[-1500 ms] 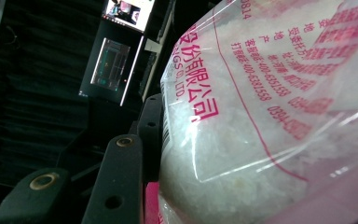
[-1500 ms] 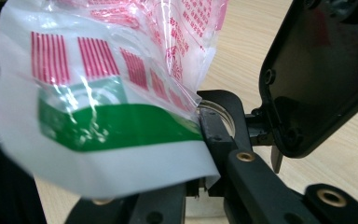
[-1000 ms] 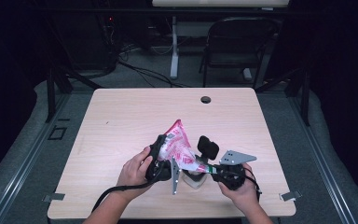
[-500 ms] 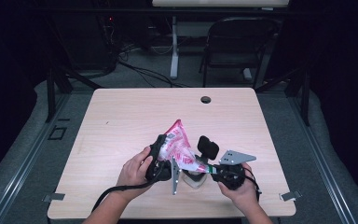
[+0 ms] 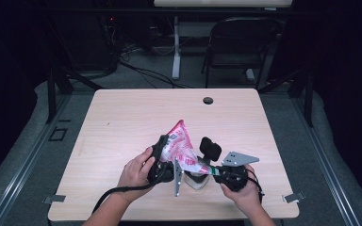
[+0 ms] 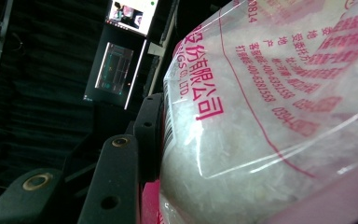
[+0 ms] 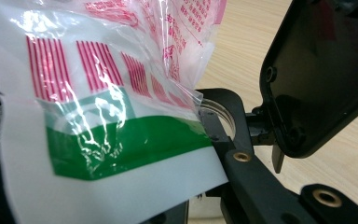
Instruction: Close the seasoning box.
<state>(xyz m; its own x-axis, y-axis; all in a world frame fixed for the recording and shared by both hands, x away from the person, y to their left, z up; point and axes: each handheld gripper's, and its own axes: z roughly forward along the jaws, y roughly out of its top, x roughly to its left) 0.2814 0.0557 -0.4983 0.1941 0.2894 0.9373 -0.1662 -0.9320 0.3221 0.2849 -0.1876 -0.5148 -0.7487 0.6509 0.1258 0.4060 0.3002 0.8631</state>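
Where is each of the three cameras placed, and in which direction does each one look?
High view: above the person's side, looking forward and down on the table; both hands and forearms show.
Left gripper view: on the left gripper, looking along a black jaw pressed on the bag.
Right gripper view: on the right gripper, clamping the bag's green-striped end.
All three share the bag.

Plastic bag (image 6: 270, 107), left gripper view: clear film with pink print. Large Chinese characters read "股份有限公司", running up the bag beside the black jaw. Next to them, smaller Latin letters, "...GS CO., LTD." Near the bag's top edge, digits "0814". Further lines of small pink Chinese text with phone-like numbers, too fine to read surely.

Right gripper view, same bag: pink print illegible.
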